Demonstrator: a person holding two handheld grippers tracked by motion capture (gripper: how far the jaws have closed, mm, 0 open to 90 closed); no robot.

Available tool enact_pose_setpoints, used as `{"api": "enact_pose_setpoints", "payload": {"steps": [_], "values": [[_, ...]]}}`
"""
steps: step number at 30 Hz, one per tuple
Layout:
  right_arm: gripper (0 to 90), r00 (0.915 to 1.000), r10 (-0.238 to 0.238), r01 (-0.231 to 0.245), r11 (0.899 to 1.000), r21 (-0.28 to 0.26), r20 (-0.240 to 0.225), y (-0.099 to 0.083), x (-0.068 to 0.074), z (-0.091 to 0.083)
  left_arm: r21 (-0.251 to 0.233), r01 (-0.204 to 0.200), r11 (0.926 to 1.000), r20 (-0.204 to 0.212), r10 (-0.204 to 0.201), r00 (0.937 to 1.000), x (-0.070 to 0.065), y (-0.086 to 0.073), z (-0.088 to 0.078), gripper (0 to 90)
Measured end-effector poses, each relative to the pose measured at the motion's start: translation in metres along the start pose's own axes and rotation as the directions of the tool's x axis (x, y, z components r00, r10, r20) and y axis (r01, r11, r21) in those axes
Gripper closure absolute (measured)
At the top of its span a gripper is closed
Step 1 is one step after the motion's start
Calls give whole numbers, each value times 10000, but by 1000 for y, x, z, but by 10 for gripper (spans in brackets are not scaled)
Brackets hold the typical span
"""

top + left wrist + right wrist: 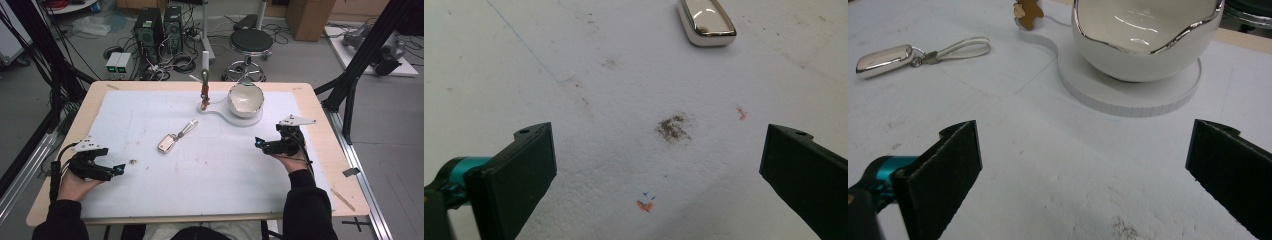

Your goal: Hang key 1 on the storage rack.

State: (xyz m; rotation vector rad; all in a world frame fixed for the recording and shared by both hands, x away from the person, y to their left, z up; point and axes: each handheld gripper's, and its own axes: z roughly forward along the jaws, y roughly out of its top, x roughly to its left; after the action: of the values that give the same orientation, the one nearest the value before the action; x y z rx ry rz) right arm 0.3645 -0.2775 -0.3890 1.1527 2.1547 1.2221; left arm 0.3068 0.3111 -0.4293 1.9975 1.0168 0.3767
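A shiny silver key fob (166, 143) with a pale loop strap (188, 128) lies flat near the middle of the white mat (150, 185). The fob (707, 22) sits ahead of my left gripper (659, 175), whose jaws stand wide apart over bare mat. The left gripper (120, 169) rests at the front left in the high view. My right gripper (258, 143) is at the right side, open, with nothing between its jaws. From the right gripper (1083, 175), the fob (884, 60) lies far left and a white bowl (1146, 37) with a silver wavy rim stands ahead.
The bowl (245, 99) sits on a white round base (245, 120) that extends to a small stand with a brown bear figure (204, 91). A dark smudge (672, 127) marks the mat. A stool (251, 42) and computer towers (159, 27) stand beyond the table.
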Motion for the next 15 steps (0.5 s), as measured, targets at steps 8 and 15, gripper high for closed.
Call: {"api": "enact_pose_setpoints", "payload": {"steps": [8,15], "values": [[5,9998,176,-176,9998,63,-56,-22,-4,-5,-107,30,9999,-96,-31,9999,0,0,-1,21],[5,9998,195,-195,9998,-5,87,-34,-8,-9,-43,23,10000,-85,-24,10000,0,0,0,21]]}}
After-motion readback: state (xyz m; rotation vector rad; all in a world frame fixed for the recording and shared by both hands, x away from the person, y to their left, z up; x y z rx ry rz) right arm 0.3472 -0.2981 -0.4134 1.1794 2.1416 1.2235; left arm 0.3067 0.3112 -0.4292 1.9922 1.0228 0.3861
